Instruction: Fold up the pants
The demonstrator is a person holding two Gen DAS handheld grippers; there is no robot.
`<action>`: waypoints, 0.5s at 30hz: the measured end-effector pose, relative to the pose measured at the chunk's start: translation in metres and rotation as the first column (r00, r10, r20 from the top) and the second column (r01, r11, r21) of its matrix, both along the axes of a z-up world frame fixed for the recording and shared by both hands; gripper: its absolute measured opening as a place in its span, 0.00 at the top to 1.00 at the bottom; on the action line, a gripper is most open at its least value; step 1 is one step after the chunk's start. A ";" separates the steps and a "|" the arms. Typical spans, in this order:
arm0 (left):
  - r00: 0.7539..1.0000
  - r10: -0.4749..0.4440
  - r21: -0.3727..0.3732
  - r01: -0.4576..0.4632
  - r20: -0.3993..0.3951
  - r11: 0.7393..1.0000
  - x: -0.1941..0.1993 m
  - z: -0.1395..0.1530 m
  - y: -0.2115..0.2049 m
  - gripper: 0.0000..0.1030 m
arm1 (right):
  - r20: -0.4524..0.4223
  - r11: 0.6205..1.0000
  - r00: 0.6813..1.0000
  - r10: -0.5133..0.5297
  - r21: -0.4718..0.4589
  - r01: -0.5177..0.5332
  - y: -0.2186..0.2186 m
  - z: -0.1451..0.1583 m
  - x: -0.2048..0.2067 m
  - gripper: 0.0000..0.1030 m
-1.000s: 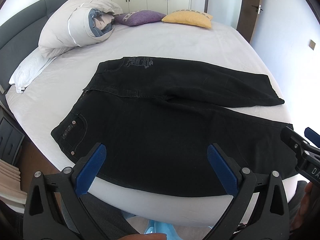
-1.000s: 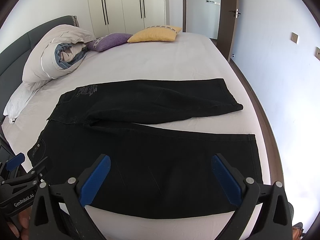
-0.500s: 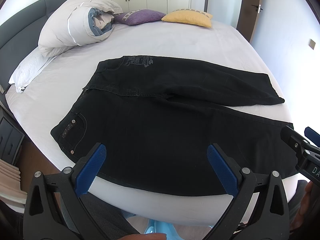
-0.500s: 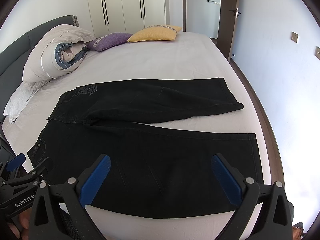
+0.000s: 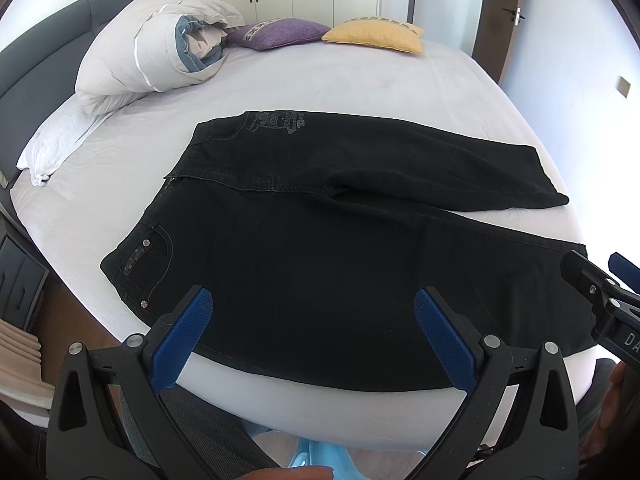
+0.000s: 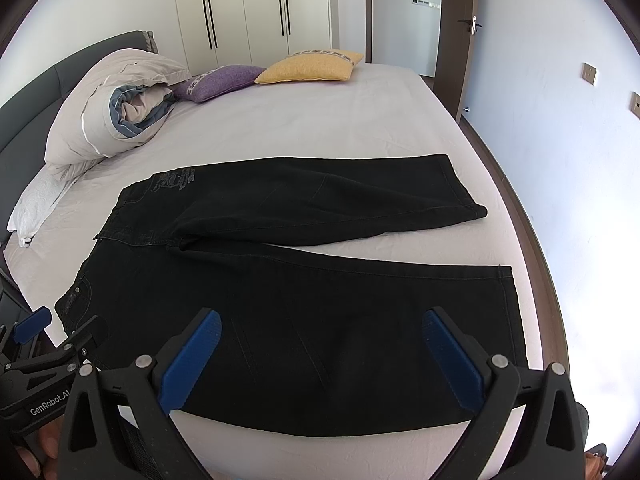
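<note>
pants: black pants (image 5: pixel 320 280) lying flat on the bed (image 5: pixel 360 92), waist twd 9 o'clock, hems twd 3 o'clock; far leg (image 5: pixel 420 168) angling off twd 2 o'clock, near leg (image 6: pixel 320 320) running along the bed's near edge
L tongs: left tongs (image 5: pixel 312 336) hovering over the near leg by the waist end, spread wide, gripping nothing, blue pads (image 5: pixel 180 340) clear of the cloth
R tongs: right tongs (image 6: pixel 320 356) hovering over the near leg twd the hem end, also spread wide, gripping nothing
bed extras: rolled duvet (image 5: pixel 152 48) sitting at 11 o'clock, purple cushion (image 5: pixel 276 36) & yellow cushion (image 5: pixel 376 36) at 12 o'clock, well apart from the pants
bkgd: wardrobe (image 6: pixel 248 4) standing behind the bed
</note>
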State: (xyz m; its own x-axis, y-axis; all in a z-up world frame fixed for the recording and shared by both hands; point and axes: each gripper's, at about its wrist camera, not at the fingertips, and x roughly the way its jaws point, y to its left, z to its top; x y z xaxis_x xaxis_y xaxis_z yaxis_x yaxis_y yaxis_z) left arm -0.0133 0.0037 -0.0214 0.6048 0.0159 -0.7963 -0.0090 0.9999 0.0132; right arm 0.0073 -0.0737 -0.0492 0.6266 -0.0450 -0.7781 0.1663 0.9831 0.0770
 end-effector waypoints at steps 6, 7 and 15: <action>1.000 -0.001 -0.001 0.001 -0.002 1.000 0.000 0.000 0.000 0.00 | -0.002 1.000 1.000 0.002 -0.002 -0.002 0.005 -0.002 -0.004 0.00; 1.000 -0.002 -0.001 0.002 -0.003 1.000 0.000 -0.001 -0.001 0.00 | -0.002 1.000 1.000 0.003 -0.002 -0.003 0.006 -0.003 -0.005 0.00; 1.000 -0.003 -0.002 0.003 -0.005 1.000 0.000 -0.002 -0.002 0.00 | -0.007 1.000 1.000 0.007 0.001 -0.007 0.009 -0.004 -0.005 0.00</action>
State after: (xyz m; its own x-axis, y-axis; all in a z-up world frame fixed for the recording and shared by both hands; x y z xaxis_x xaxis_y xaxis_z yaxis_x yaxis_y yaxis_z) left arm -0.0135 0.0016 -0.0237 0.6012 0.0123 -0.7990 -0.0060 0.9999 0.0109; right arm 0.0022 -0.0648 -0.0530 0.6212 -0.0400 -0.7826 0.1597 0.9842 0.0765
